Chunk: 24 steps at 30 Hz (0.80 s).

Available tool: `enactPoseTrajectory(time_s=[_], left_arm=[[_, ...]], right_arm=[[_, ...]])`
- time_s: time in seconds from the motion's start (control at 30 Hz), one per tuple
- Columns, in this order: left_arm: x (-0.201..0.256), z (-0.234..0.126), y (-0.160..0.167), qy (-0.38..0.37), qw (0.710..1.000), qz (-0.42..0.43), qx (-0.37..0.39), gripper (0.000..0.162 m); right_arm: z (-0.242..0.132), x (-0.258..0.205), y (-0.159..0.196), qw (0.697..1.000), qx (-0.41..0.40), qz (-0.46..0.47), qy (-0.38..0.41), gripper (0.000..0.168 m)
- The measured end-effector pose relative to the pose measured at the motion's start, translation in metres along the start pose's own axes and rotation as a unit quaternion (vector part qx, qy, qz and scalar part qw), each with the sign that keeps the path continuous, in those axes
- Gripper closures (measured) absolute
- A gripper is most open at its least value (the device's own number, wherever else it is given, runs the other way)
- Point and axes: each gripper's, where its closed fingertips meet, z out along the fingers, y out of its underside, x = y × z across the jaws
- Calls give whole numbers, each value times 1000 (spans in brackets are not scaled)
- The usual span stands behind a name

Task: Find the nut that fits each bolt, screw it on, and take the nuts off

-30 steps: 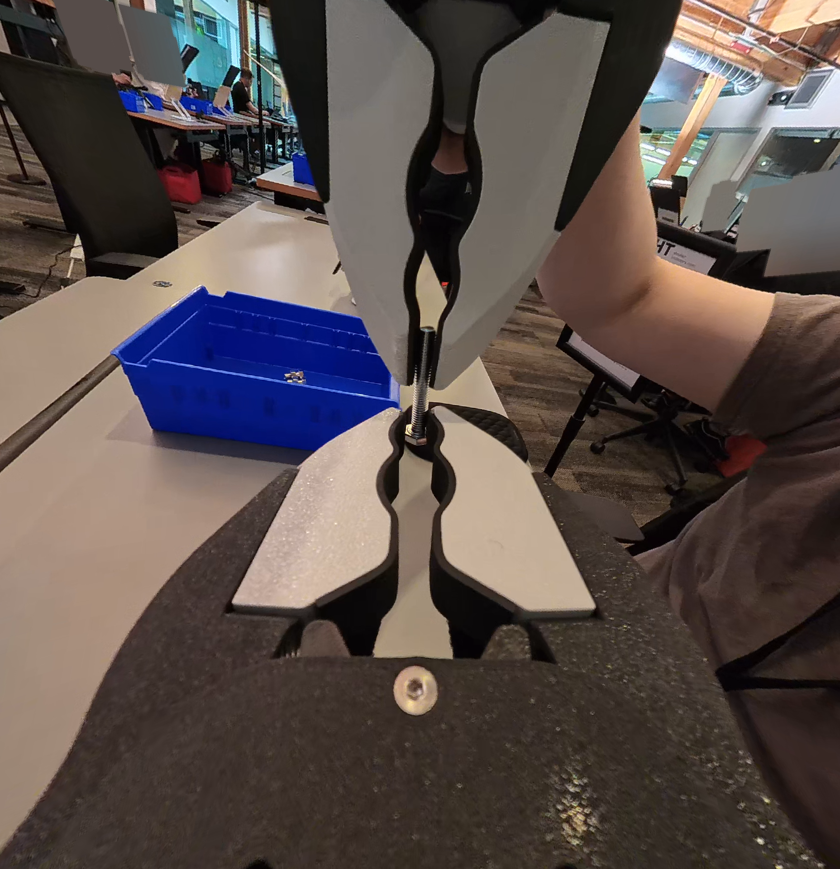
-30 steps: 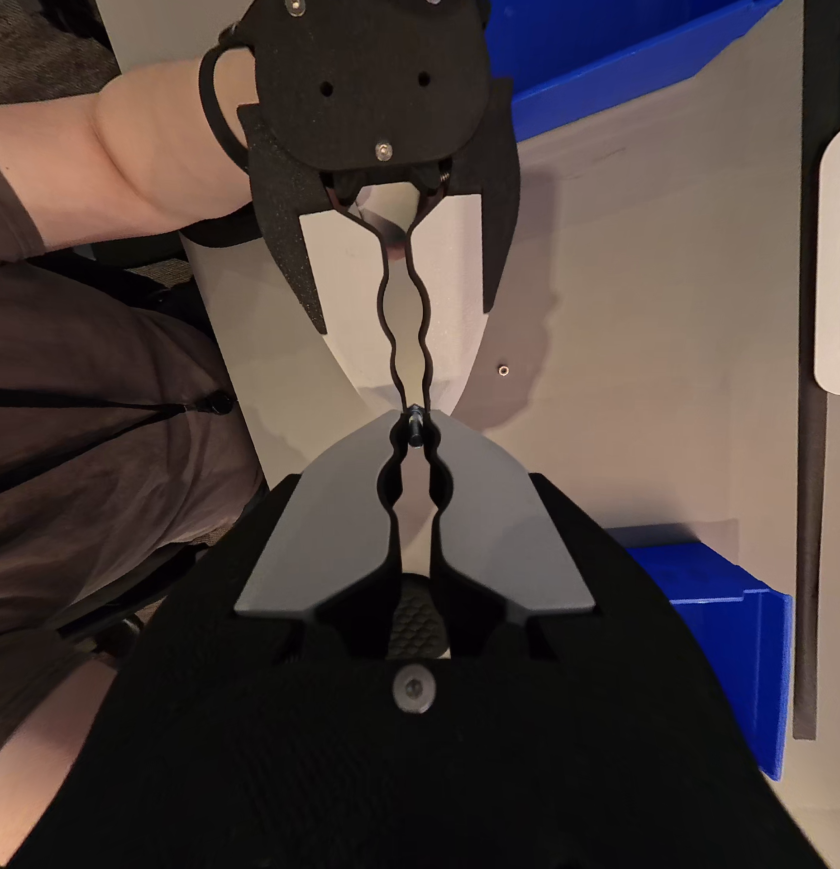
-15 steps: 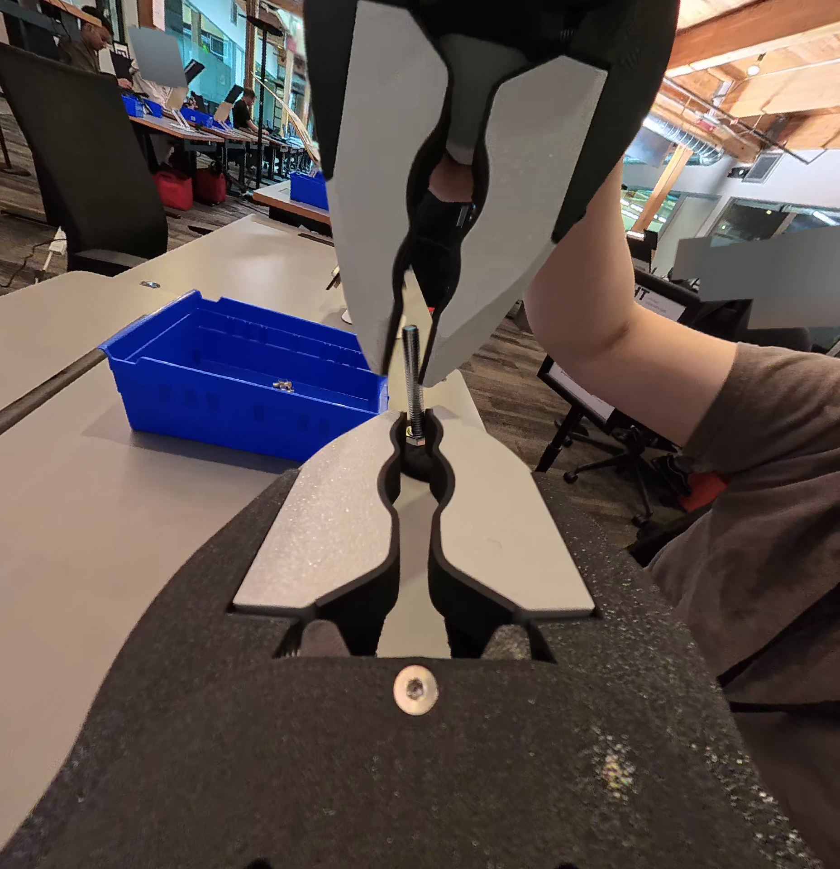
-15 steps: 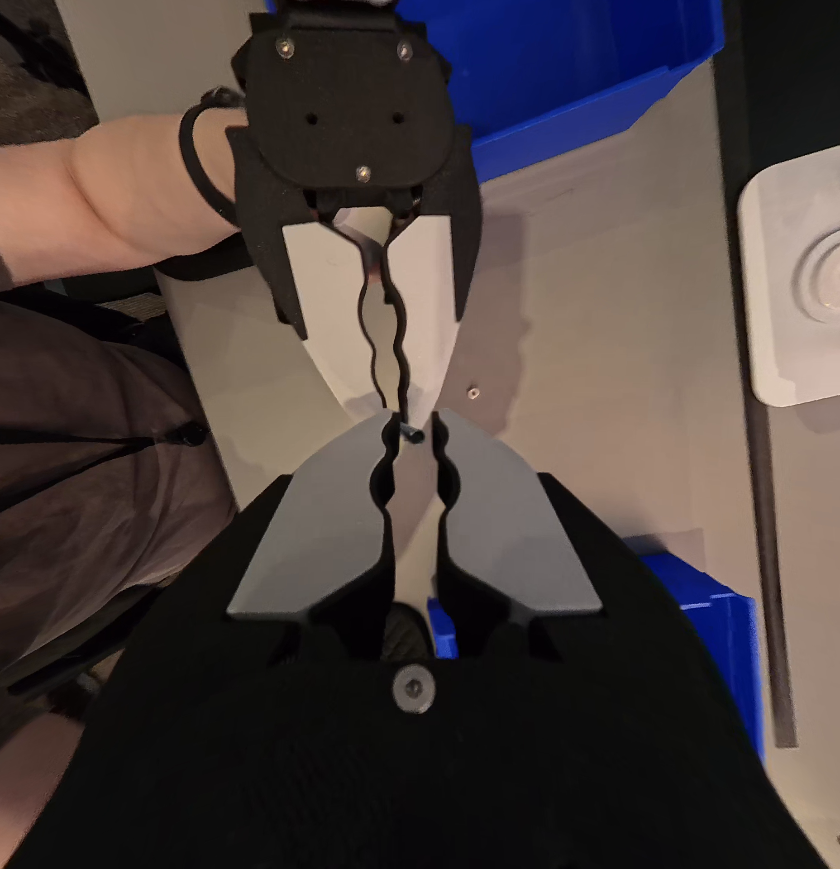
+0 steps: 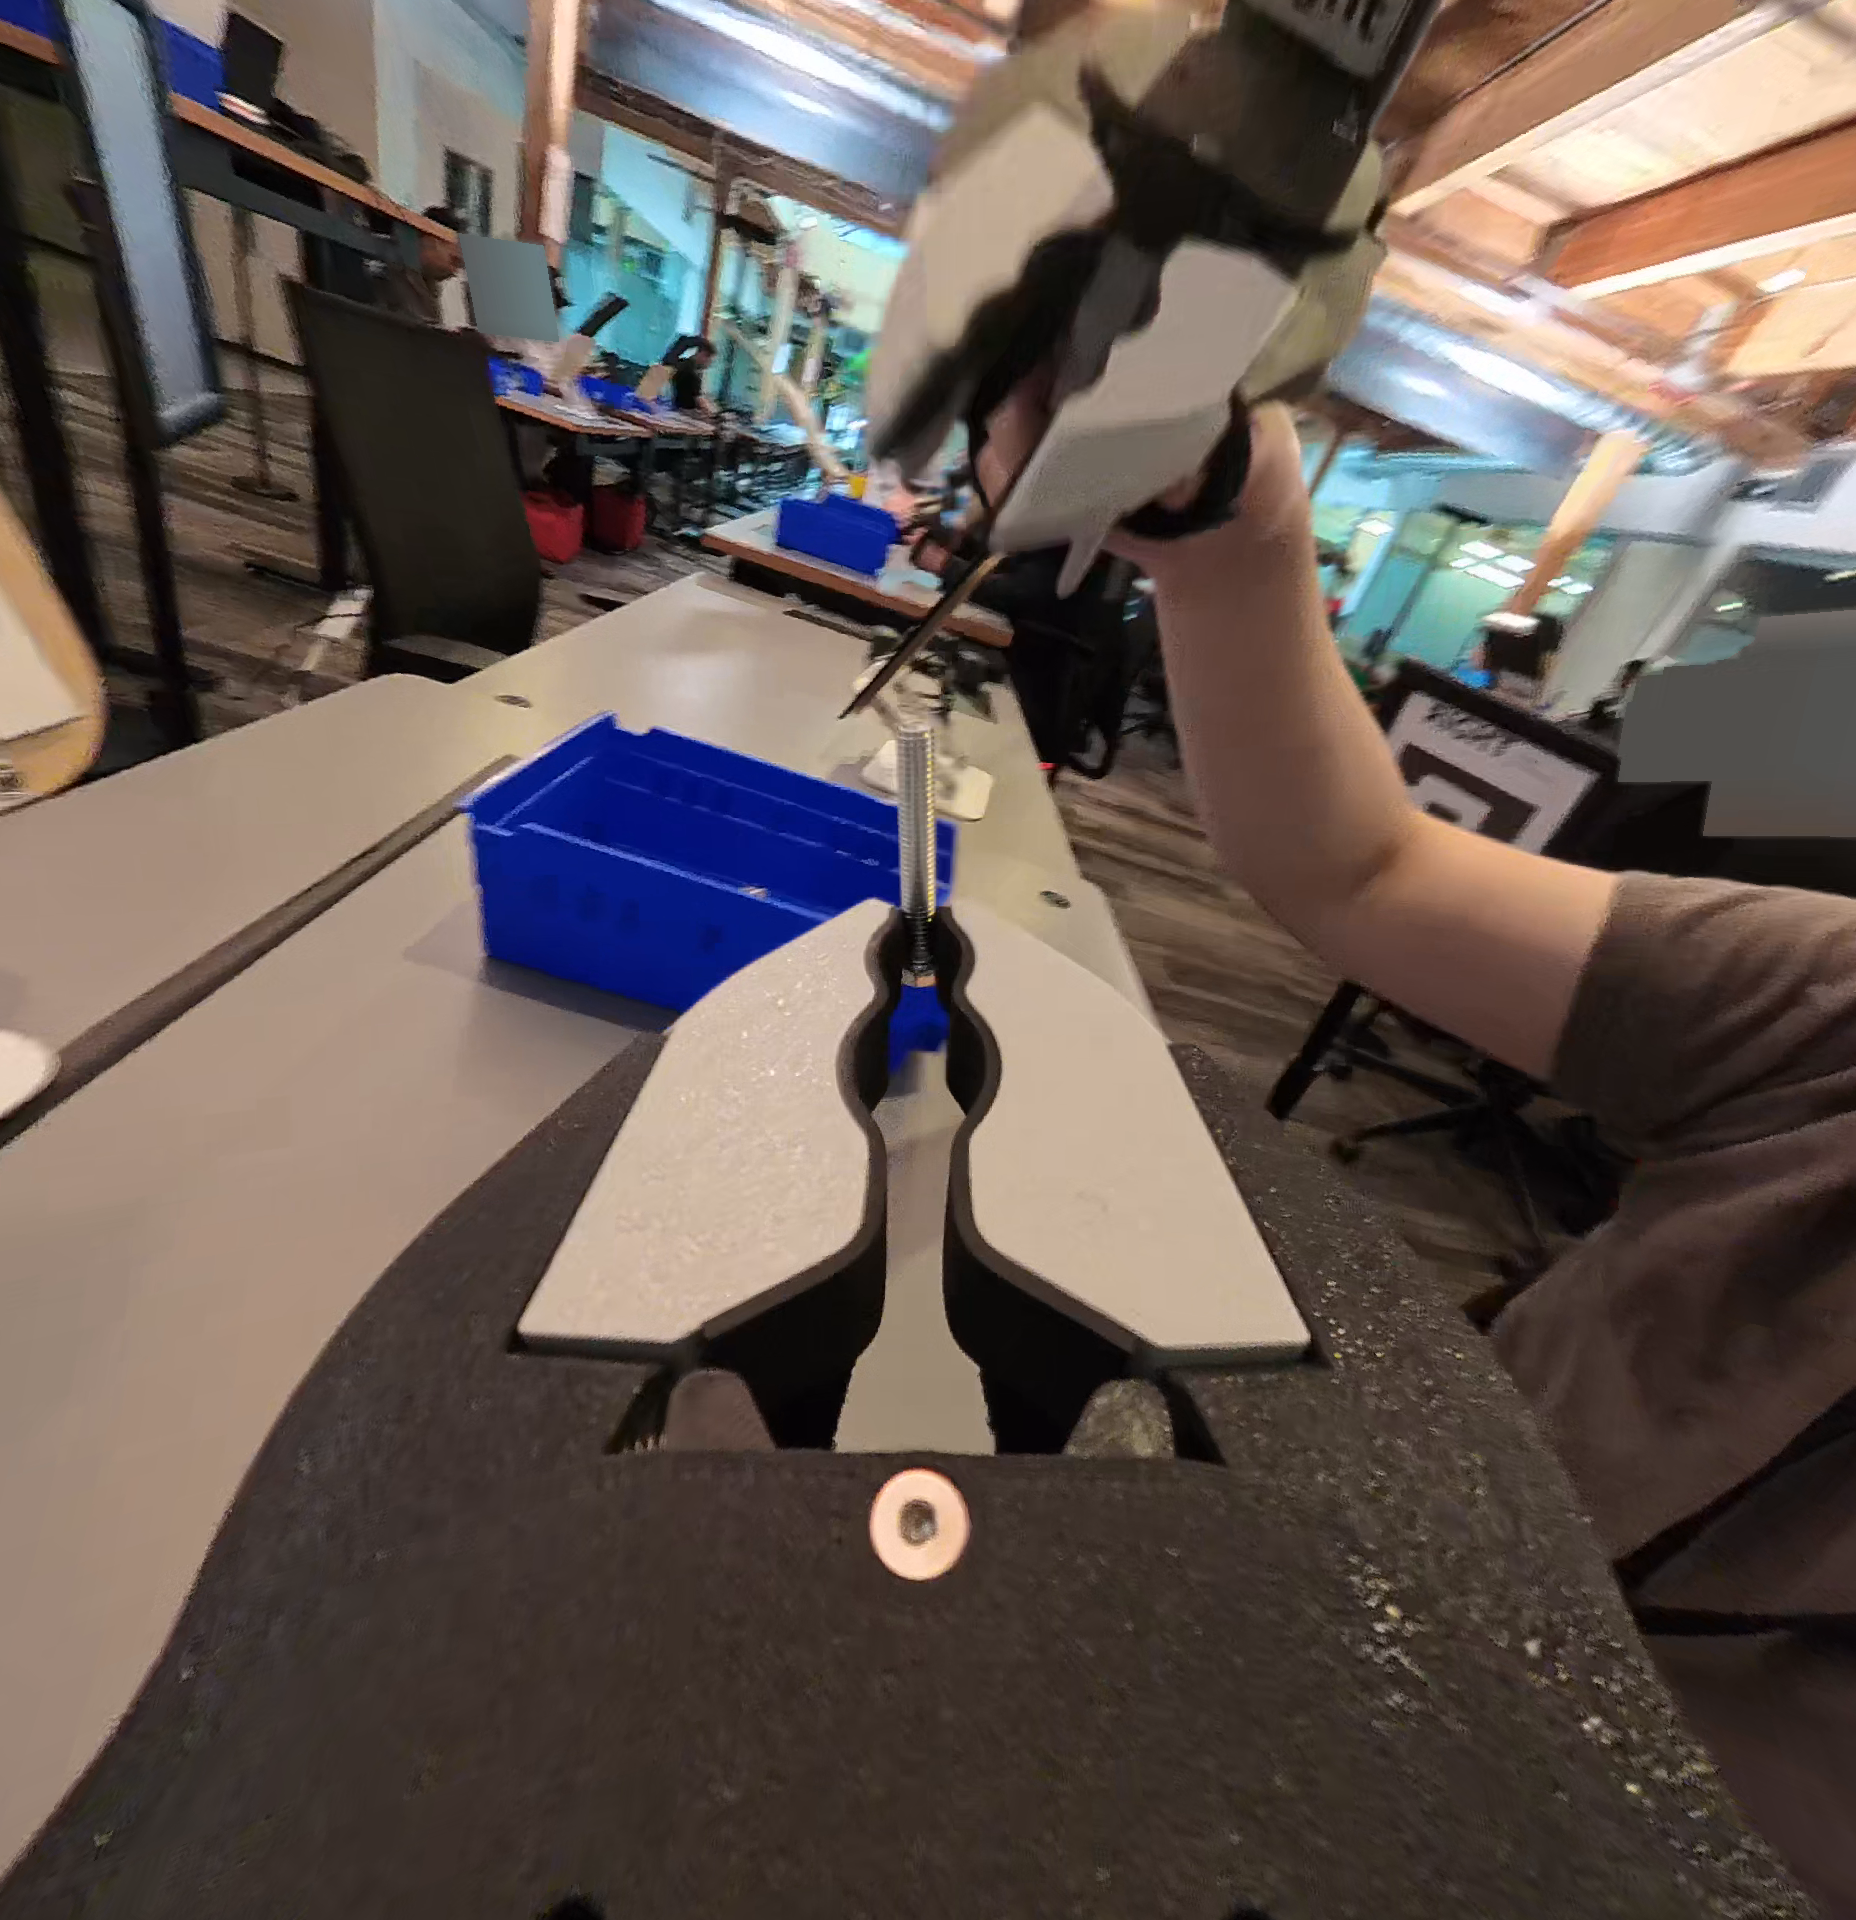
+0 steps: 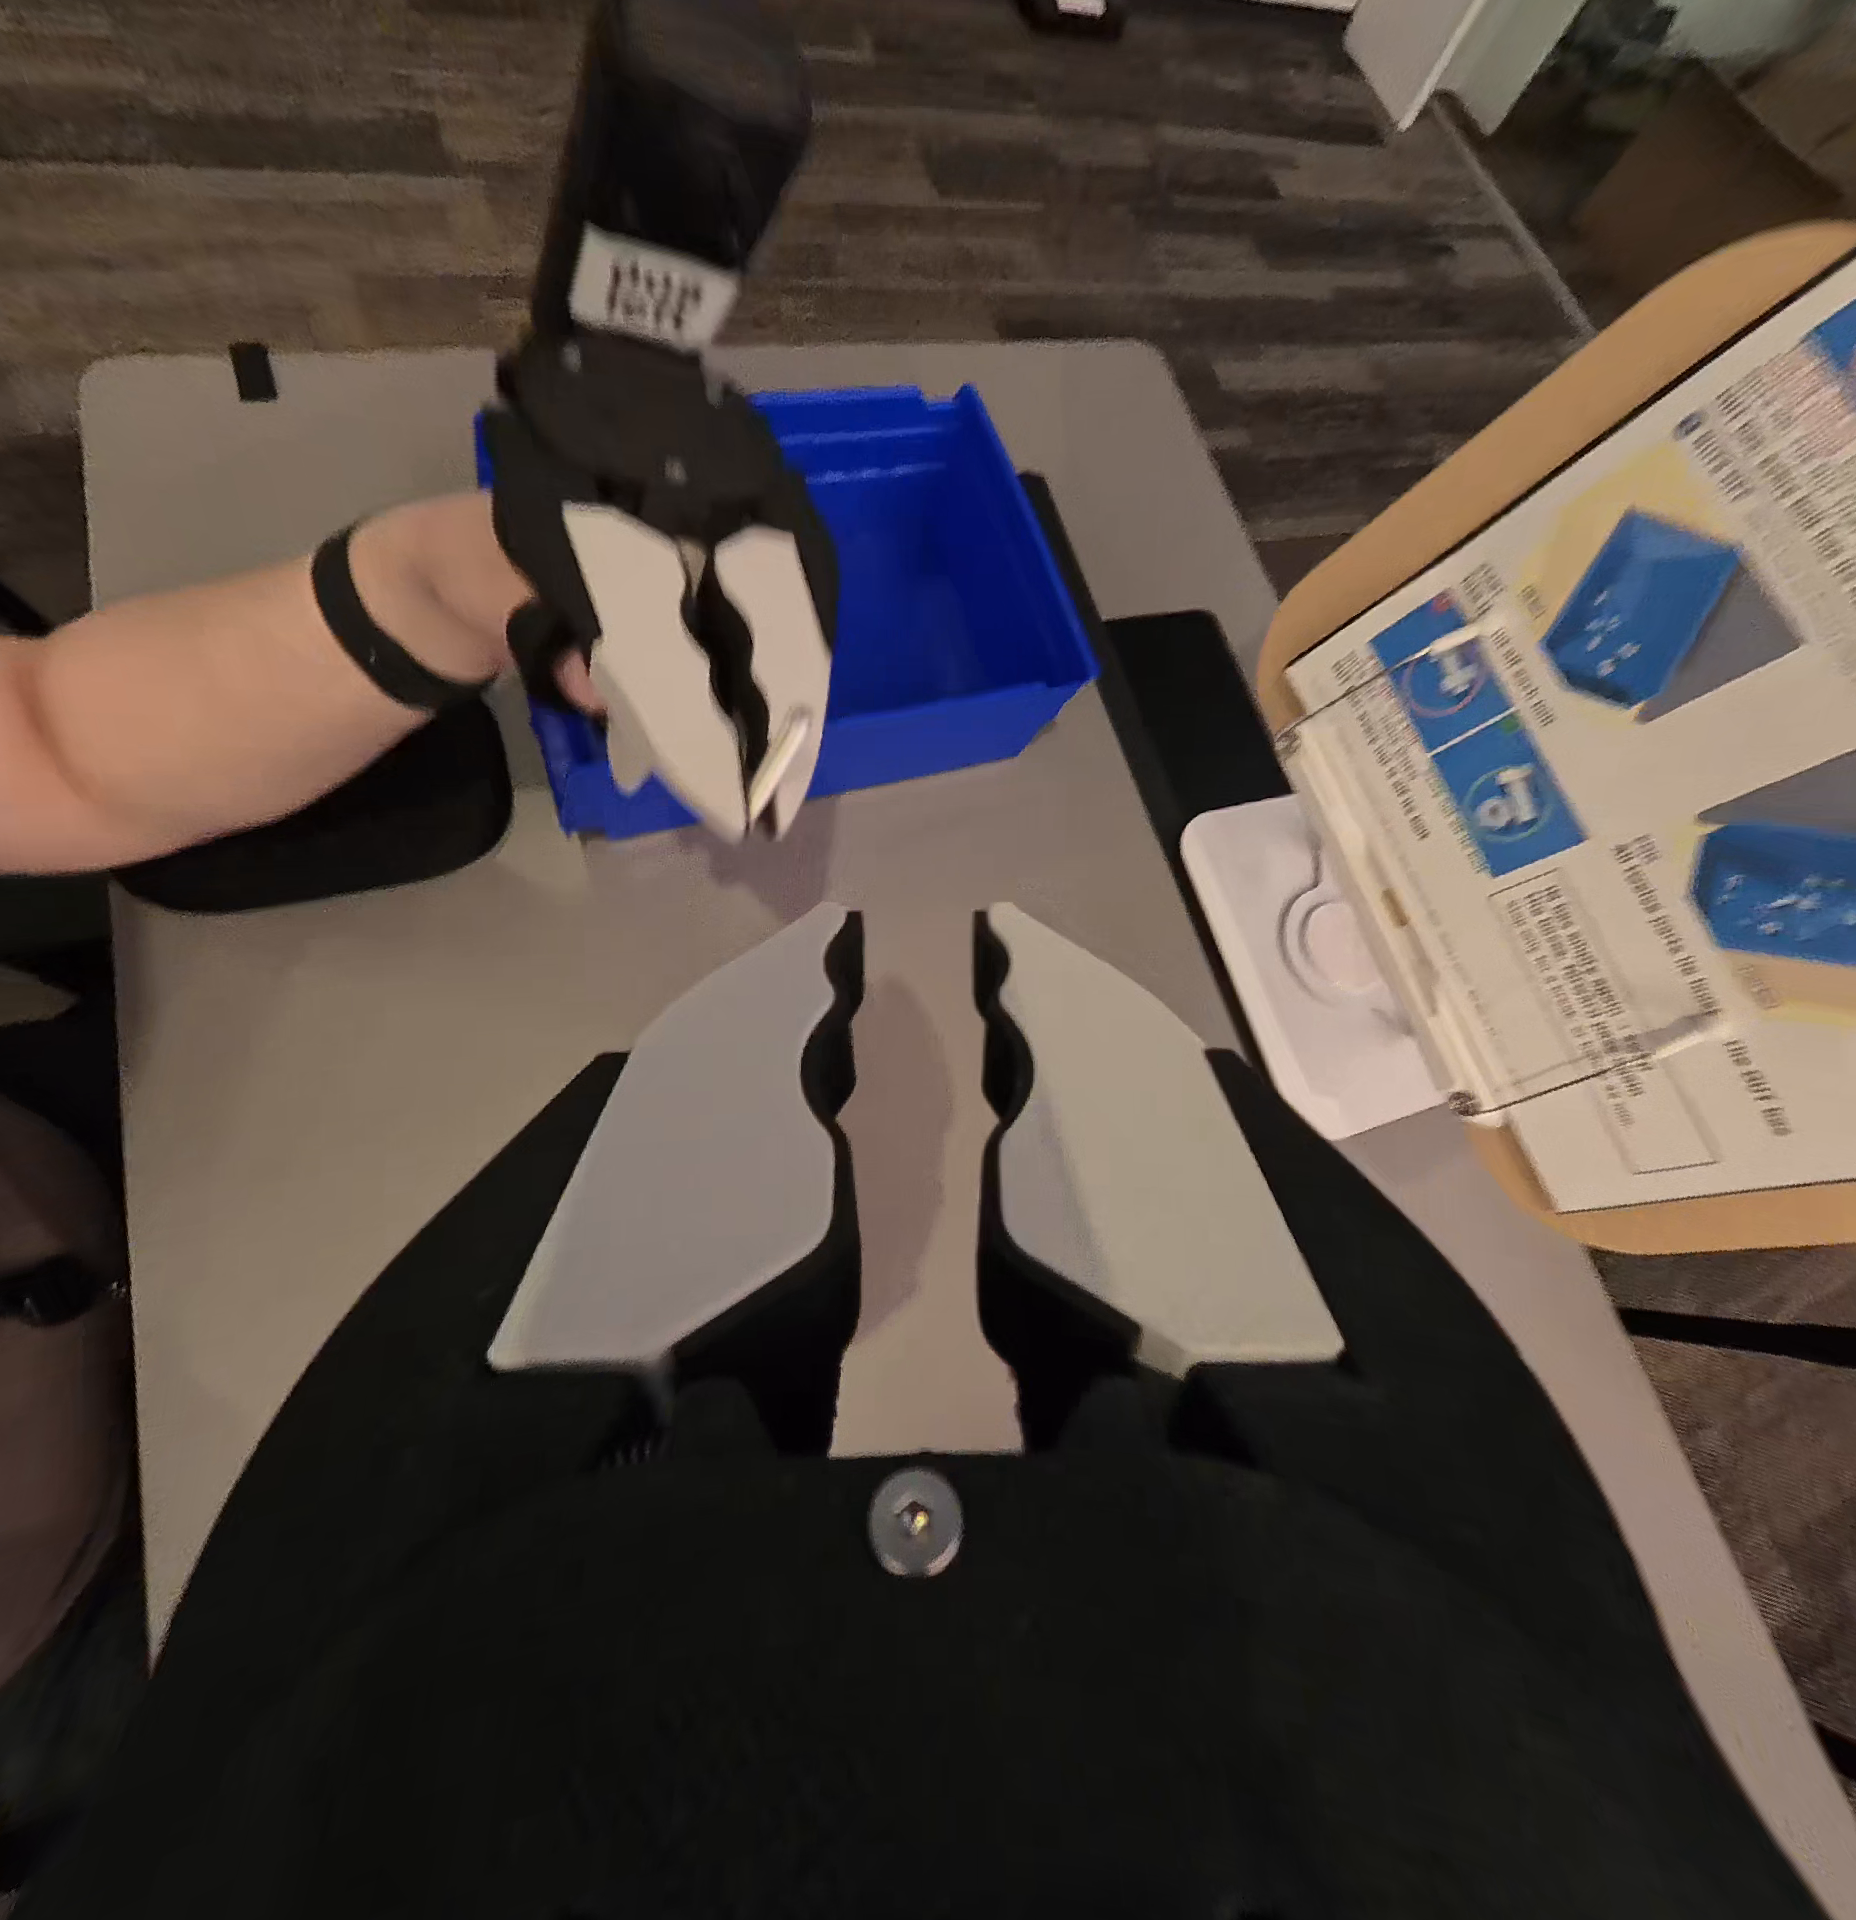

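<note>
My left gripper [image 5: 919, 920] is shut on the lower end of a long threaded bolt [image 5: 916, 810], which stands upright out of its fingertips over the grey table [image 5: 228, 1091]. A small metal piece sits on the bolt low between the fingers; I cannot tell if it is a nut. My right gripper [image 6: 913, 920] is open and empty, raised above and to the right of the bolt, apart from it; it shows blurred in the left wrist view [image 5: 991, 499]. The right wrist view shows the left gripper [image 6: 756, 826] holding the bolt [image 6: 784, 758] in front of a blue bin [image 6: 1049, 623].
The blue bin [image 5: 612, 914] lies just behind the bolt, with a small metal part inside. A clipboard with a printed sheet [image 6: 1630, 831] on a white stand [image 6: 1277, 997] is on the right side of the table. A person's arms and torso are close by. Spacing between my two grippers at the tips: around 8 cm.
My right gripper let go of the bolt's top, opened, and lifted up and away. My left gripper kept hold of the bolt.
</note>
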Motion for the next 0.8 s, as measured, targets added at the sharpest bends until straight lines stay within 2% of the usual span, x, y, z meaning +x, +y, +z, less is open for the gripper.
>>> enactPoseTrajectory(time_s=[0.1,0.3,0.43,0.57,0.8], left_arm=[[-13,-17,-1,-62,997,36,-18,157],[-19,-59,-16,-130,989,77,-10,157],[-20,-79,-24,-165,981,97,-2,157],[-19,-82,-26,-168,980,103,0,157],[-15,-84,-30,-160,981,105,5,157]], right_arm=[[20,-8,43,999,-15,6,-35,162],[94,-48,148,985,-117,1,-128,161],[136,-63,202,967,-206,-19,-149,156],[159,-64,224,950,-252,-94,-156,154],[181,-64,243,933,-305,-100,-165,151]])
